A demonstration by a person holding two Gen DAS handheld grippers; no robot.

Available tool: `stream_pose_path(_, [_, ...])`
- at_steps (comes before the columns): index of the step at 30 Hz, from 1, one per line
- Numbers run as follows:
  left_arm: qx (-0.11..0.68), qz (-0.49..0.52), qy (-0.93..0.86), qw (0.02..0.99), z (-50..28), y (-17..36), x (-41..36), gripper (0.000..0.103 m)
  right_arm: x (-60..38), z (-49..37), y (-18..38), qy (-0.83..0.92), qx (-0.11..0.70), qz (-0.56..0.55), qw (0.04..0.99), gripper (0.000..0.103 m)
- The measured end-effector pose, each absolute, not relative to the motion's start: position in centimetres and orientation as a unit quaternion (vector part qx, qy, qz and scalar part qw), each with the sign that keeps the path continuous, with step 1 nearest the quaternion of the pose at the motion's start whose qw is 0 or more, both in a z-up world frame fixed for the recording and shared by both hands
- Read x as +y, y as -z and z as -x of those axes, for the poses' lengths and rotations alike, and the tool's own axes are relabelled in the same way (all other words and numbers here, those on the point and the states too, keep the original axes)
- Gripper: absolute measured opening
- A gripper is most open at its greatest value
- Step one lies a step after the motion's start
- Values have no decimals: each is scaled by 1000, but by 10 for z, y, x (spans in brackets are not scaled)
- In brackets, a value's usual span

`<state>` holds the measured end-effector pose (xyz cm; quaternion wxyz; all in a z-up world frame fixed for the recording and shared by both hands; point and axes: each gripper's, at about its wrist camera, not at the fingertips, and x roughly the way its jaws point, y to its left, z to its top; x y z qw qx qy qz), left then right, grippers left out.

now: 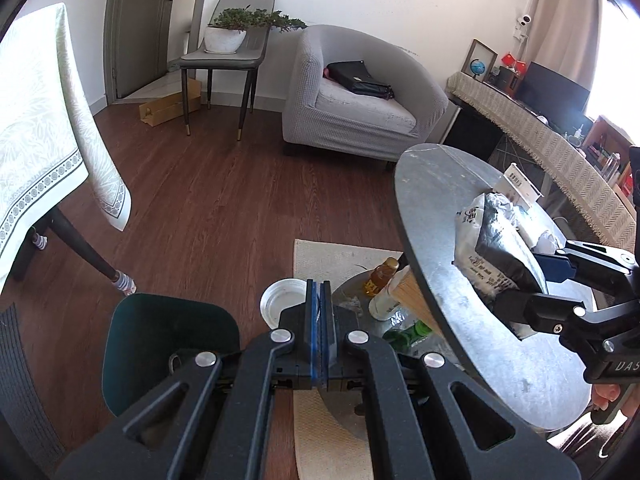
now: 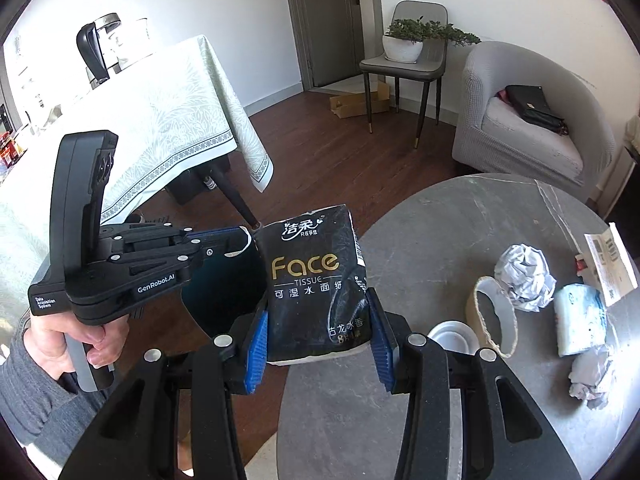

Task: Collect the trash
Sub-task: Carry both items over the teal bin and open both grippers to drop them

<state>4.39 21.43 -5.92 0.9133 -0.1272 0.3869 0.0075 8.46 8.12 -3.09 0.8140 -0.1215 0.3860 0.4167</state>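
Currently the black tissue pack (image 2: 314, 284) stands lengthwise along the right gripper (image 2: 319, 338), printed face up, its near end pinched between the blue jaws, apparently clear of the counter (image 2: 432, 240) edge. Left gripper (image 1: 319, 314) jaws pressed together.

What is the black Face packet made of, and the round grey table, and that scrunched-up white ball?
The Face packet looks like thin glossy plastic film: it shines and wrinkles. The round table looks like grey stone or a stone-look top, matte, with pale veins; I can't tell which. The white ball seems to be crumpled paper, dull with sharp creases.
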Motion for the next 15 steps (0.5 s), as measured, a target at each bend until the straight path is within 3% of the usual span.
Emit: stream_pose_path(15, [466,163,-68,867,-10,126,305,2,176,-73,63,-460,411,133,776,44])
